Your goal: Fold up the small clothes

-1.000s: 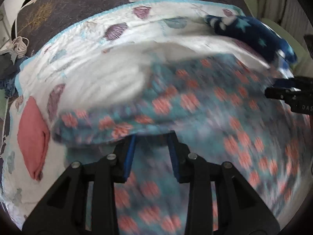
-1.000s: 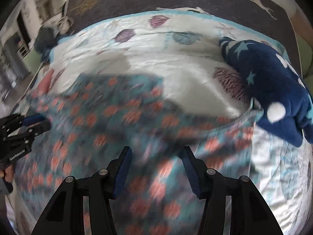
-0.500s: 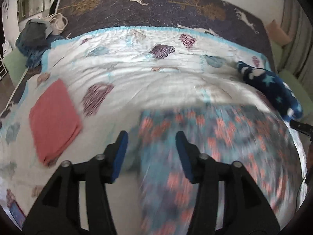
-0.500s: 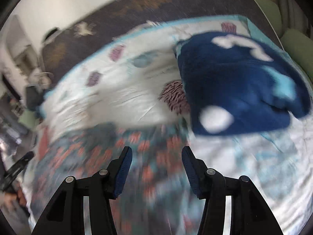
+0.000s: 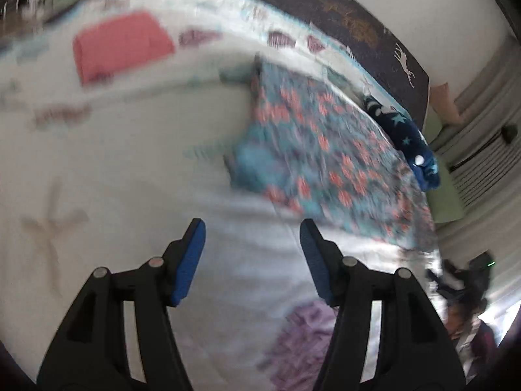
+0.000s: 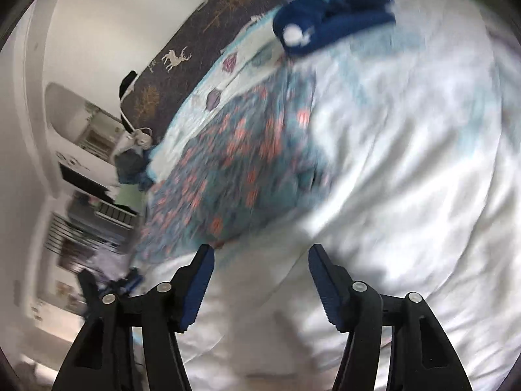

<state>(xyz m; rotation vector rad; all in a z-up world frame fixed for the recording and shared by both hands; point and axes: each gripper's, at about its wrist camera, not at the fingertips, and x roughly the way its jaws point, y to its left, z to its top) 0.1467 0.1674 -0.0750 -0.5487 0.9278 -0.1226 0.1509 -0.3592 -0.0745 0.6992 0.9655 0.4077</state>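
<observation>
Left wrist view: left gripper (image 5: pixel 252 254) and right gripper (image 6: pixel 260 280), jaws just opened and empty, clear of teal coral-flowered cloth garment (image 5: pixel 325 150); its unpinned fold may spring open.

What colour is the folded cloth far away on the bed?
The folded cloth is plain coral pink, with no pattern. The left wrist view shows it best.

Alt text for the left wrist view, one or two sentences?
Open left gripper with blue pads, empty, above a white quilt. Beyond lie a teal cloth with coral flowers, a folded coral-red cloth and a navy star-patterned fleece.
</observation>
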